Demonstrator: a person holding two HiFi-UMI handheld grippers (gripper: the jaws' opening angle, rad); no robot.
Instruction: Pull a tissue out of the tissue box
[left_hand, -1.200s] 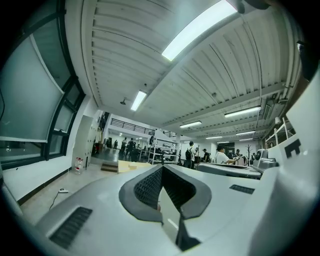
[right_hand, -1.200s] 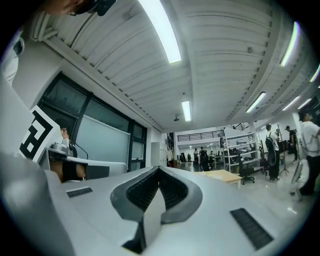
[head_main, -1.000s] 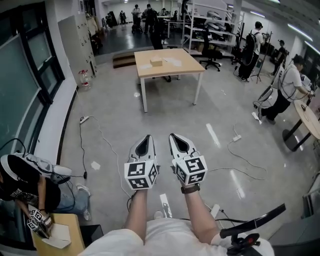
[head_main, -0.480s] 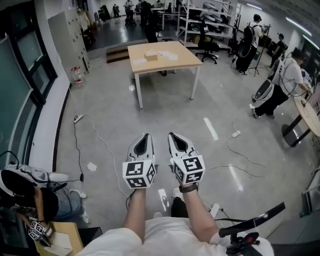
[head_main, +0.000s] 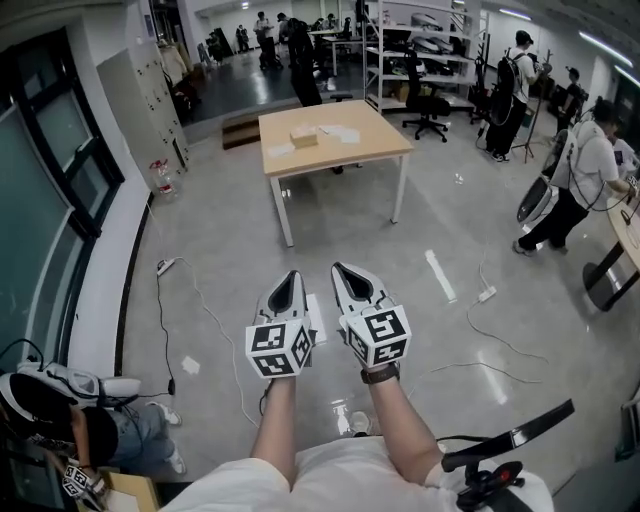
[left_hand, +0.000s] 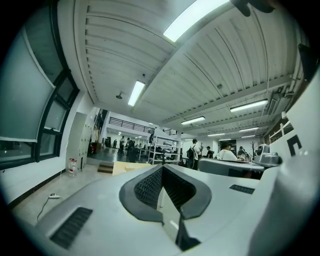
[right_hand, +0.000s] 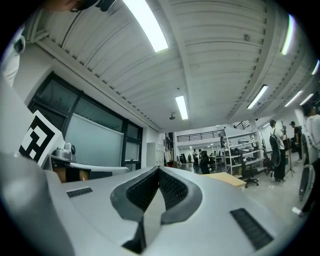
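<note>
A pale tissue box (head_main: 305, 136) lies on a light wooden table (head_main: 375, 150) far ahead across the floor, with flat white sheets beside it. My left gripper (head_main: 291, 276) and right gripper (head_main: 340, 268) are held side by side at chest height, pointing level toward the table and well short of it. Both are shut with nothing between the jaws. In the left gripper view the closed left gripper (left_hand: 161, 168) fills the foreground, with the table (left_hand: 127, 167) small behind it. The right gripper view shows the right gripper (right_hand: 159, 170) shut too, the table (right_hand: 229, 179) to its right.
Cables and a power strip (head_main: 167, 265) trail over the grey floor. A person (head_main: 60, 415) sits at the lower left by a desk. Other people (head_main: 575, 180) stand at the right. Shelving (head_main: 420, 50) and office chairs (head_main: 425, 105) stand behind the table.
The whole view has advanced across the floor: the table looks nearer and larger, and the seated person has slid toward the lower left corner. Both grippers keep the same shut pose.
</note>
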